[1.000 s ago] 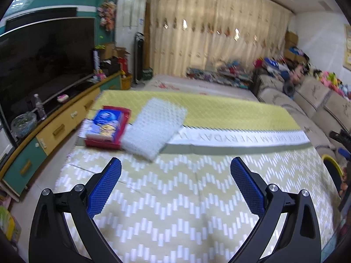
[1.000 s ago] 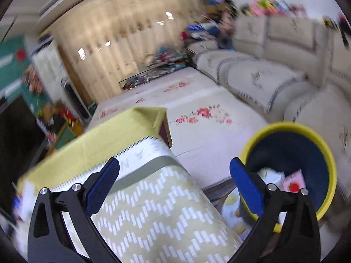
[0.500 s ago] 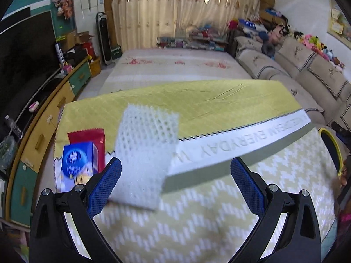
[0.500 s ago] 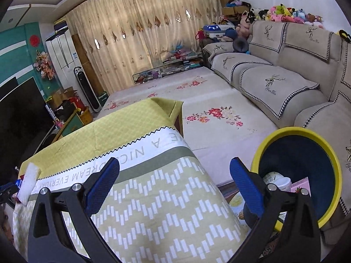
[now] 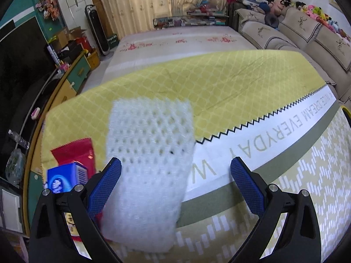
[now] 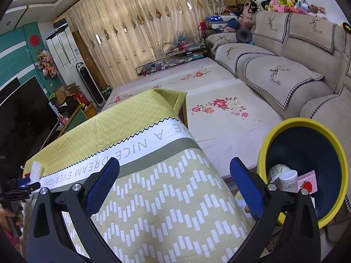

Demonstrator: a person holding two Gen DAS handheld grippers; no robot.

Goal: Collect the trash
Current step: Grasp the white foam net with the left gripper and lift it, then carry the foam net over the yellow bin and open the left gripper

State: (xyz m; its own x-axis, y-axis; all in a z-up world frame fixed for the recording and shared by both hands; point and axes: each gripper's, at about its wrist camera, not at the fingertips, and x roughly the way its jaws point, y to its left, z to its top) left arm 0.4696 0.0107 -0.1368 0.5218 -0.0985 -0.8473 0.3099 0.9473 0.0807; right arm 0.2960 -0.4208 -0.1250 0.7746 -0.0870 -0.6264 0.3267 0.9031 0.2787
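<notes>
A white foam net sheet [image 5: 149, 171] lies on the table's yellow-green cloth [image 5: 230, 87]. My left gripper [image 5: 175, 164] is open and low over it; the sheet lies between the fingers, close to the left finger [image 5: 105, 186]. Just left of the sheet are a red packet [image 5: 74, 153] and a blue box [image 5: 63, 177]. My right gripper [image 6: 174, 164] is open and holds nothing, above the table's right end. The yellow-rimmed bin [image 6: 302, 125] stands on the floor to its right, with a white bottle [image 6: 287, 179] and a pink carton [image 6: 307, 183] inside.
A beige sofa [image 6: 285, 72] runs along the right behind the bin. A TV cabinet [image 5: 72, 79] and dark screen line the left side. A flowered floor mat [image 6: 219, 109] lies beyond the table. The left gripper [image 6: 22, 184] shows at the far left in the right wrist view.
My left gripper came forward and down over the foam sheet, which now lies between its fingers. The right gripper steadied above the table's right end beside the bin.
</notes>
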